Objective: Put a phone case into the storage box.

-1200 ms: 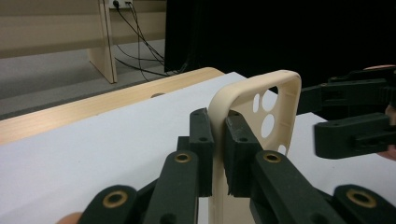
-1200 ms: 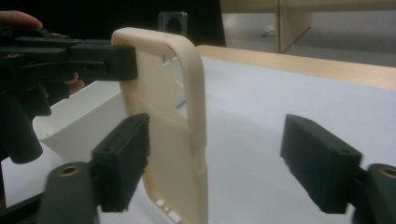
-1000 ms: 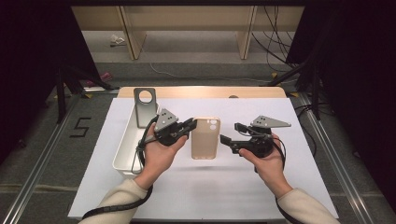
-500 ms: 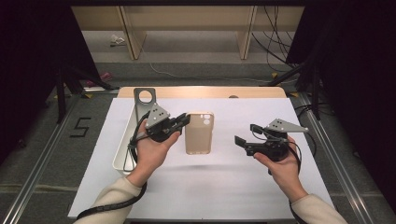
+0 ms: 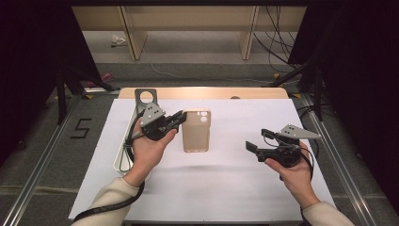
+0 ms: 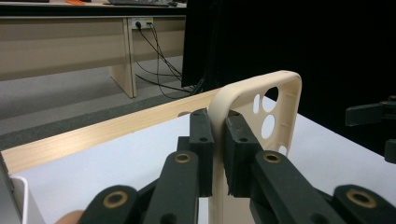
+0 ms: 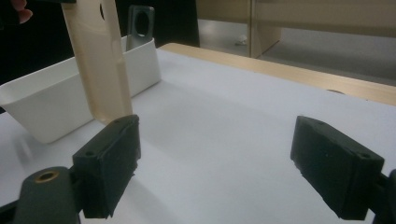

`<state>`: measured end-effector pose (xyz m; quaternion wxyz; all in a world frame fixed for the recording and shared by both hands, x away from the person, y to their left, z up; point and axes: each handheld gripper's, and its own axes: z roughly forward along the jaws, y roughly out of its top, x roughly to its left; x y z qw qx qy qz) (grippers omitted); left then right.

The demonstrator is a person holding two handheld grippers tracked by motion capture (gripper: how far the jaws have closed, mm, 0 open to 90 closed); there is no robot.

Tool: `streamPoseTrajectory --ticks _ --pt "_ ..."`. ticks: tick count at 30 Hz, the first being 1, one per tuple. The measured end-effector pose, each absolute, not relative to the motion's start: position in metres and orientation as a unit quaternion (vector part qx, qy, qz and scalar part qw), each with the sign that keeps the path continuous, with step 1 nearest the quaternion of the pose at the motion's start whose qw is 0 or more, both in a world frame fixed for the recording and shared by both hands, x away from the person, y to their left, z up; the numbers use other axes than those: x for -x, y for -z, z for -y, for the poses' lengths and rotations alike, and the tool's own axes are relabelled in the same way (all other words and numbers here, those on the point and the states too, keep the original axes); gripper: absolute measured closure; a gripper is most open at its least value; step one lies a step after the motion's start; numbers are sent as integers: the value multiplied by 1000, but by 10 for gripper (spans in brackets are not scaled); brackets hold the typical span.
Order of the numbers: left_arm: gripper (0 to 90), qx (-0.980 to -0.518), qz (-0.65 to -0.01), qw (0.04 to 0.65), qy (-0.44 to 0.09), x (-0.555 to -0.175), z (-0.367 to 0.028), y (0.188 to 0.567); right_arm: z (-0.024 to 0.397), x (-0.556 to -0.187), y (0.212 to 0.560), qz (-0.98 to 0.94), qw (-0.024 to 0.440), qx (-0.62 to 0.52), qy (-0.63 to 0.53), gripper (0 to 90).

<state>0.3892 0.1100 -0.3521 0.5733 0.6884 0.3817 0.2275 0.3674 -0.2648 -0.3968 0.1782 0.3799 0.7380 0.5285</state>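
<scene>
My left gripper [image 5: 180,118] is shut on the left edge of a beige phone case [image 5: 196,131] and holds it above the white table top, camera holes toward the far side. In the left gripper view the jaws [image 6: 217,156] pinch the rim of the phone case [image 6: 273,105], which stands upright. My right gripper [image 5: 251,147] is open, with nothing between its jaws, well to the right of the case. In the right gripper view, my right gripper [image 7: 224,168] has wide-apart pads, and the phone case [image 7: 95,60] hangs at the upper left.
A white tray [image 5: 120,157] lies along the table's left side under my left forearm. A dark grey case with a round hole [image 5: 145,98] stands at its far end. The tray [image 7: 56,102] and the grey case [image 7: 140,25] lie behind the beige case. A wooden strip [image 5: 244,92] borders the far edge.
My right gripper has drawn away from the case's right edge, moving right and toward the person. The left gripper keeps its hold on the case and has shifted slightly toward the far side.
</scene>
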Motion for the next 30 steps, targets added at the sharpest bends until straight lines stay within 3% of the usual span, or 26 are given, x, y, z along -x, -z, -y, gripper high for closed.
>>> streamPoseTrajectory --ticks 30 --pt "830 -681 -382 572 -251 -394 -130 342 280 -358 399 -732 190 -392 -523 168"
